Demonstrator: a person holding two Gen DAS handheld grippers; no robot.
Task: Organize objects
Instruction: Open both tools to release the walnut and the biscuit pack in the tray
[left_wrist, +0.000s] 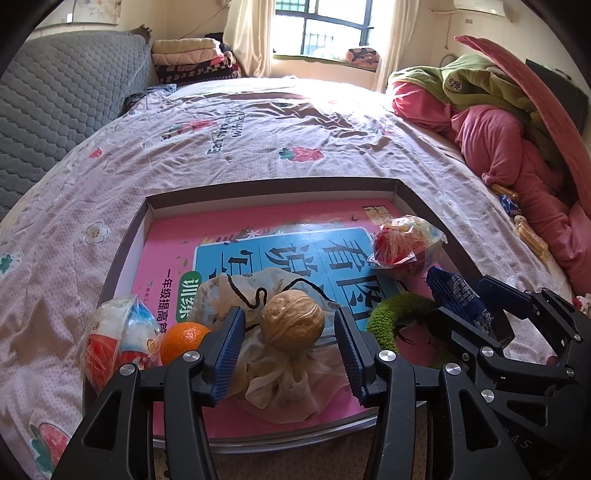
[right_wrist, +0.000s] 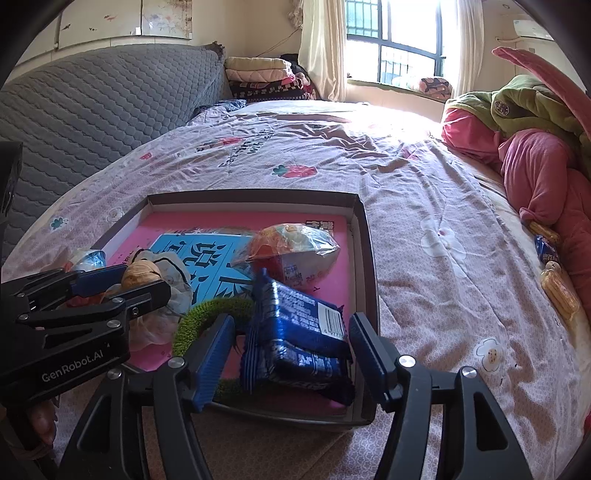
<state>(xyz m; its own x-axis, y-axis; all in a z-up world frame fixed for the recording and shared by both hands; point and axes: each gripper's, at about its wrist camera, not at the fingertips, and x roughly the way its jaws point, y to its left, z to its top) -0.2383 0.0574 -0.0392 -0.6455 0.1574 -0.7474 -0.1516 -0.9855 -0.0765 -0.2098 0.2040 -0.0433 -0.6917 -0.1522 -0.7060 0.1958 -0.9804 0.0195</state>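
Now both apart: left gripper (left_wrist: 291, 334) straddling walnut (left_wrist: 293, 320) atop gauze pouch (left_wrist: 280, 384), right gripper (right_wrist: 290, 356) flanking blue packet (right_wrist: 295, 332), inside tray (left_wrist: 122, 254).

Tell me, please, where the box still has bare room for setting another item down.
The far strip of the pink book, between the box's back wall and the red snack bag, is free. The near half is crowded around the walnut and orange.

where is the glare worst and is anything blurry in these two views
Left wrist view: the window is blown out and washes the far bedsheet; the walnut is sharp. Right wrist view: same glare at the window; the blue snack packet looks slightly soft. Both bend straight lines at the edges.
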